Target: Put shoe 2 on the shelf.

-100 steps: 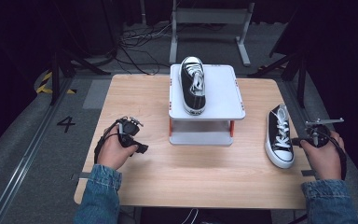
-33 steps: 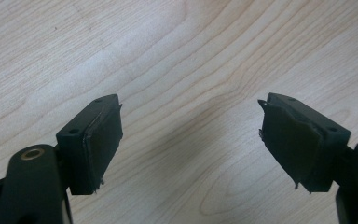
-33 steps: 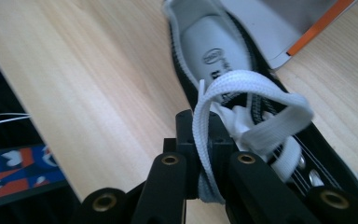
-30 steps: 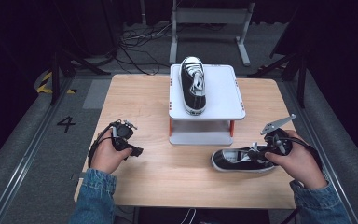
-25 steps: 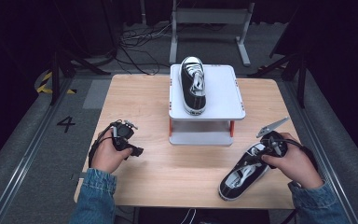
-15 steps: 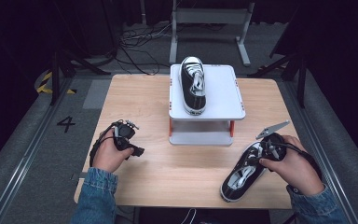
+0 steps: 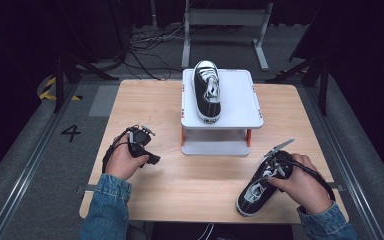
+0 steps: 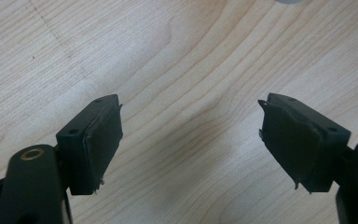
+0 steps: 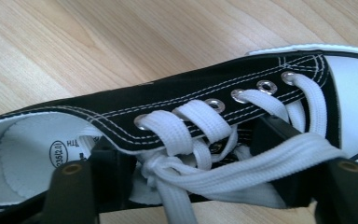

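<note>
A black low sneaker with white laces (image 7: 252, 193) lies slanted near the table's front right, toe toward the front edge. My right gripper (image 7: 267, 174) is shut on the sneaker at its laces. In the right gripper view one jaw sits inside the sneaker (image 9: 242, 100) by the insole and the other beside the tongue, with my right gripper (image 9: 193, 158) straddling the knotted laces. A matching sneaker (image 7: 207, 92) stands on the white two-level stand (image 7: 240, 100), toe pointing away. My left gripper (image 7: 151, 158) rests at the table's front left, and in its own view my left gripper (image 8: 191, 140) is open over bare wood.
The wooden table (image 7: 200, 177) has bare wood between the two hands. The stand's lower shelf (image 7: 215, 148) faces the front. Beyond the table are a dark floor, cables and a metal frame (image 7: 225, 20). A "4" (image 7: 71, 132) is marked on the floor at left.
The right gripper took the sneaker from the table's right edge, swung it crosswise, then turned its toe toward the front edge. Over the last half second it barely shifts. The left gripper stays put.
</note>
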Available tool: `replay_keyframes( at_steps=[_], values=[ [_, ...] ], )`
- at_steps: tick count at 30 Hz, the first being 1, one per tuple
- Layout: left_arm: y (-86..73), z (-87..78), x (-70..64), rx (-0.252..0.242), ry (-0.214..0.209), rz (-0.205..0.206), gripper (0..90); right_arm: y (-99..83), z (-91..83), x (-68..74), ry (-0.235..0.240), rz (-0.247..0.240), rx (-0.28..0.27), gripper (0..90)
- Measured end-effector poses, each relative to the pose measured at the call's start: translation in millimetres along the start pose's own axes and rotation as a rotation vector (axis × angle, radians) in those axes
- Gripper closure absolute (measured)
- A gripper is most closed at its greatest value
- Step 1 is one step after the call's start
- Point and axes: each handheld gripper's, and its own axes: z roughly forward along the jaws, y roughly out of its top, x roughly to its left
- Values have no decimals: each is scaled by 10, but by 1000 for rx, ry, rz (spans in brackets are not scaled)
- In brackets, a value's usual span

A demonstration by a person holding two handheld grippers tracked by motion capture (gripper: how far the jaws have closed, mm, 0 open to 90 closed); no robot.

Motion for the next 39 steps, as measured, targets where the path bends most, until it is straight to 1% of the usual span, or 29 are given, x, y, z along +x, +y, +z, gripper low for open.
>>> replay_keyframes(
  at_steps=[1,2,3,4,5,7,9,10,13,16,18,19,22,25,27,31,35,38,39],
  values=[
    [-3,-3,3,-2,-1,-1,210,-3,-16,-16,-7,-9,2,449],
    [-9,-6,11,-1,0,3,210,-1,-36,-25,-5,-11,12,545],
    [-18,-11,15,2,3,-2,210,2,-55,-21,11,3,7,602],
    [-24,-14,21,-1,4,-4,210,13,-74,-16,3,3,8,648],
    [-33,-22,31,-4,5,-6,210,22,-91,-13,-4,1,10,687],
    [-61,-45,42,-14,8,-18,210,48,-154,-18,-36,-26,11,741],
    [-97,-65,57,-18,6,-23,210,64,-229,-57,-57,-34,8,770],
    [-97,-65,57,-18,6,-23,210,64,-229,-57,-57,-34,8,770],
    [-161,-75,84,-10,13,-36,210,91,-358,-159,-82,-47,-24,794],
    [-211,-95,106,-10,28,-53,210,139,-473,-261,-75,-69,-60,802],
    [-252,-107,110,-10,22,-54,210,199,-555,-306,-72,-94,-78,804],
    [-278,-118,115,-9,27,-62,210,233,-598,-325,-80,-106,-83,804],
    [-330,-149,136,-19,37,-82,210,348,-757,-390,-112,-121,-98,803],
    [-369,-167,150,-22,43,-93,210,425,-901,-452,-144,-128,-124,803],
    [-383,-168,159,-23,44,-94,211,482,-1007,-495,-162,-133,-134,803],
    [-400,-168,171,-28,46,-101,211,604,-1229,-559,-205,-158,-164,803],
    [-406,-157,181,-26,45,-104,210,744,-1448,-590,-236,-172,-195,803],
    [-400,-150,179,-28,45,-107,211,889,-1587,-600,-263,-198,-231,804],
    [-396,-149,182,-27,43,-102,211,938,-1620,-601,-272,-207,-241,804]
  ],
)
